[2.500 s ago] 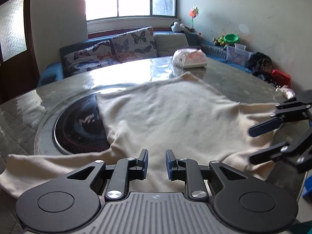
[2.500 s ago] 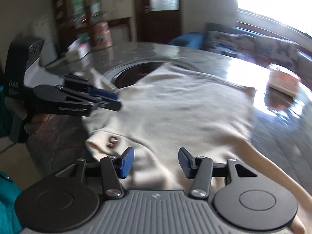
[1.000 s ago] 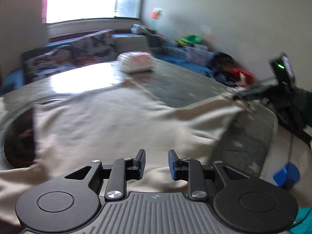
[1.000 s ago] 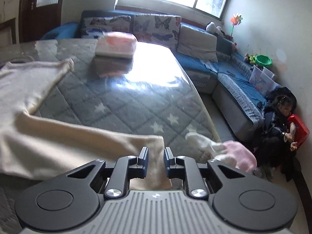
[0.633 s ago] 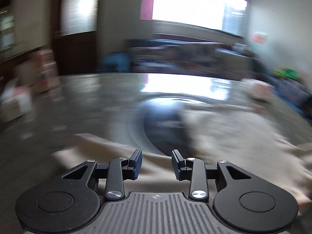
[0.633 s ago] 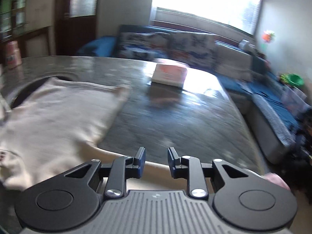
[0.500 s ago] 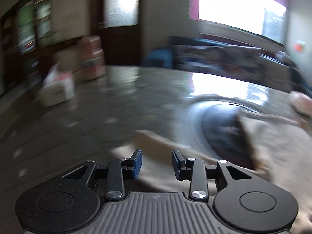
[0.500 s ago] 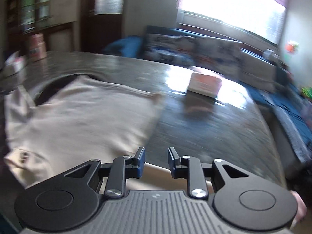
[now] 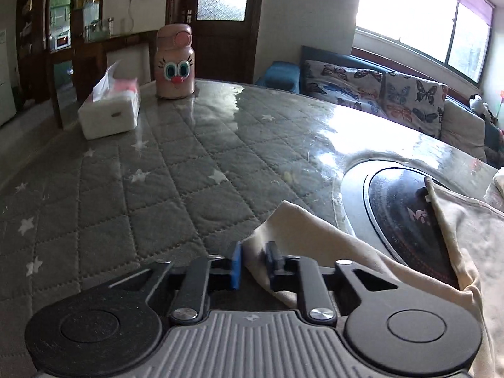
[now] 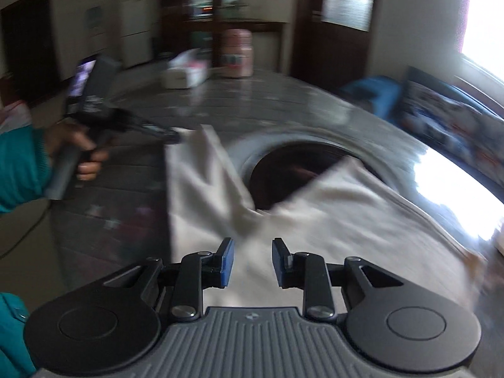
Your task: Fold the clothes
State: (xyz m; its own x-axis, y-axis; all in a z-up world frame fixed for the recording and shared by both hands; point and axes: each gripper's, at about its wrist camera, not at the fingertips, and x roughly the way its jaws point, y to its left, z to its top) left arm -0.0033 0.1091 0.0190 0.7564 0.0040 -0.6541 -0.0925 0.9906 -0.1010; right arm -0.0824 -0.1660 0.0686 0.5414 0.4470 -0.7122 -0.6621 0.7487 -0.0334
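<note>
I'm working the left hand-held gripper (image 9: 253,264) w/ its blue pads narrowed around the cuff end of the sleeve (image 9: 318,236); cloth is sitting between them, though a slit of daylight shows on the left pad side, so I'm reading it as pinching, not fully clamped. In the right wrist view that sleeve is rising off the worktop (image 9: 176,170) toward the left tool, which fits a sleeve being carried inward for a fold.

The right hand-held gripper (image 10: 250,263) is hovering w/ jaws apart, nothing between them, over the body of the cream garment (image 10: 330,226). I'm judging it's placed there to pin or smooth the torso while the sleeve crosses over. That view is blurred, so fine detail is unclear.

The garment is lying spread on the worktop, partly covering a dark round inset (image 9: 406,211). The surface is a grey quilted star-print cover under a glossy sheet, likely slippery for cloth. Far side: 1 tissue box (image 9: 110,110) and 1 pink cartoon-face bottle (image 9: 175,63), well apart from the garment. Beyond are a sofa w/ butterfly cushions (image 9: 378,91), bright windows and dark wood doors.
</note>
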